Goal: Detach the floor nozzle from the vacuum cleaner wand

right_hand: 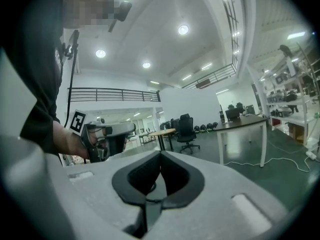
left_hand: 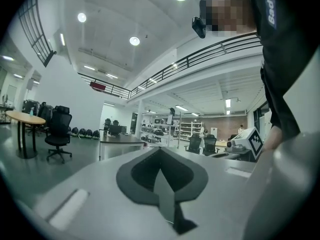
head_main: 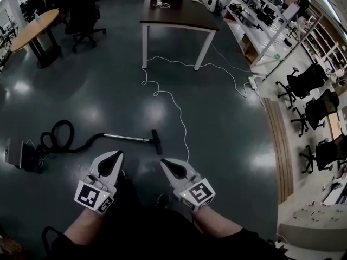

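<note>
**Left gripper** (head_main: 117, 152): jaws pressed together, nothing between them. In the head view it shows below and to the left of the floor nozzle (head_main: 156, 141), apart from it.

**Right gripper** (head_main: 164, 161): jaws pressed together, nothing between them. It shows just below the floor nozzle in the head view, not touching it.

**Floor nozzle**: dark and narrow, lying on the dark green floor (head_main: 227, 140). It is joined to the end of the wand.

**Vacuum cleaner wand** (head_main: 127, 137): a silver tube lying flat on the floor, running left from the floor nozzle.

**Hose** (head_main: 65, 137): black, carrying on left from the wand's far end. It curls into a loop well to the left of the floor nozzle.

**Vacuum cleaner body** (head_main: 21, 155): at the hose's other end, the item furthest left of the floor nozzle.

**White cable** (head_main: 176, 104): winds across the floor and passes just right of the floor nozzle, then runs on beyond it toward the table.

**Dark-topped table** (head_main: 179, 15): white legs, well beyond the floor nozzle.

**Round wooden table** (head_main: 33, 28): well beyond the floor nozzle and to its left, with a black office chair (head_main: 84, 20) beside it.

**Power strip** (head_main: 252, 83): white, beyond the floor nozzle and to its right.
</note>
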### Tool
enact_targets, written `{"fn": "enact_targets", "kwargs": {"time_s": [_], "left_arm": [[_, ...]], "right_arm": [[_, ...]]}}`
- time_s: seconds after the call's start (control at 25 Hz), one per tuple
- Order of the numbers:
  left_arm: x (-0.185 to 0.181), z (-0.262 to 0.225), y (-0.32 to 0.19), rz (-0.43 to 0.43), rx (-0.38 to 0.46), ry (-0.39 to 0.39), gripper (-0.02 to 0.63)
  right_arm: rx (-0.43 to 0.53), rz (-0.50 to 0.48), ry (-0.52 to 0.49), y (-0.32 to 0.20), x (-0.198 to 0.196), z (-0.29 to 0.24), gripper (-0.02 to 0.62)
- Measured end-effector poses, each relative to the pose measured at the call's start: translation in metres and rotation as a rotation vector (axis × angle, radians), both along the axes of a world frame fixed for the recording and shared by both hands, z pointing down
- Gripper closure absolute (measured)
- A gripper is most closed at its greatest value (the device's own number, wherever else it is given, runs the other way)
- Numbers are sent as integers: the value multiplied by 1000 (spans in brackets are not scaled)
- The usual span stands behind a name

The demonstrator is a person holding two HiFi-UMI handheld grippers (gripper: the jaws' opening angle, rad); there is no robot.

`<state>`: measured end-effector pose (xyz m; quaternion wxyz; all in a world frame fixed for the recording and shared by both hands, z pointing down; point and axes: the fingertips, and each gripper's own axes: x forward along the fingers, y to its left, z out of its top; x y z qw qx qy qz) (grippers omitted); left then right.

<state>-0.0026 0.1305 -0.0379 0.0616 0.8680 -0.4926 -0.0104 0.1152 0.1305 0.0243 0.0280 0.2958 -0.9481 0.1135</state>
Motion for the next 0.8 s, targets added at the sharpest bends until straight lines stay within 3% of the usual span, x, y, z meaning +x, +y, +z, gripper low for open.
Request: {"fn": "enact_targets", "kwargs": {"time_s": [0.48,0.8], "left_arm": [[-104,69,-125,99,-75,1,604],[-132,138,-196,78,-119,-72,604]], "right_arm": [[-61,149,175,-97,-87,30,594],[-108,158,192,-157,-103,95,580]]}}
